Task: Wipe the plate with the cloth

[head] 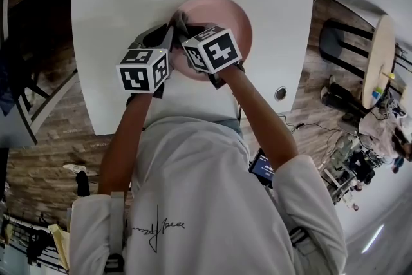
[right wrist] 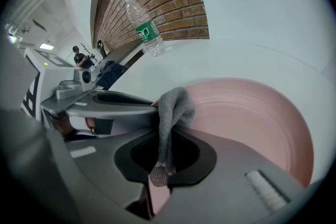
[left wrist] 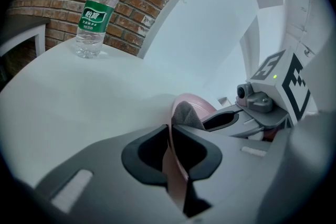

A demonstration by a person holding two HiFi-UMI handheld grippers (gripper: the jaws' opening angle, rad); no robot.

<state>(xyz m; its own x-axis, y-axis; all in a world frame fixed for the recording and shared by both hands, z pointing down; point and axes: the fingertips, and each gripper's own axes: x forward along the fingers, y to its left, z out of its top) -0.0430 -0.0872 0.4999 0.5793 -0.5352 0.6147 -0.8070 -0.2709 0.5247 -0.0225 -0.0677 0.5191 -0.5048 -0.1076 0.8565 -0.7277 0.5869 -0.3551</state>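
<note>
Left gripper view: our left gripper [left wrist: 170,139] clamps the plate [left wrist: 202,106] rim, right gripper [right wrist: 164,139] pinches the cloth [right wrist: 176,105]; we judge hard wiping could slip that rim free.

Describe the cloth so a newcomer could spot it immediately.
On the white table sits a round pink plate. At its rim, the right gripper pinches the cloth: a small grey knitted scrap, the only soft, textured thing there.

The head view is looking steeply down at the table [head: 129,9]; both gripper views are looking closely along their jaws, sharing plate [right wrist: 247,113] and bottle [left wrist: 97,13]
</note>
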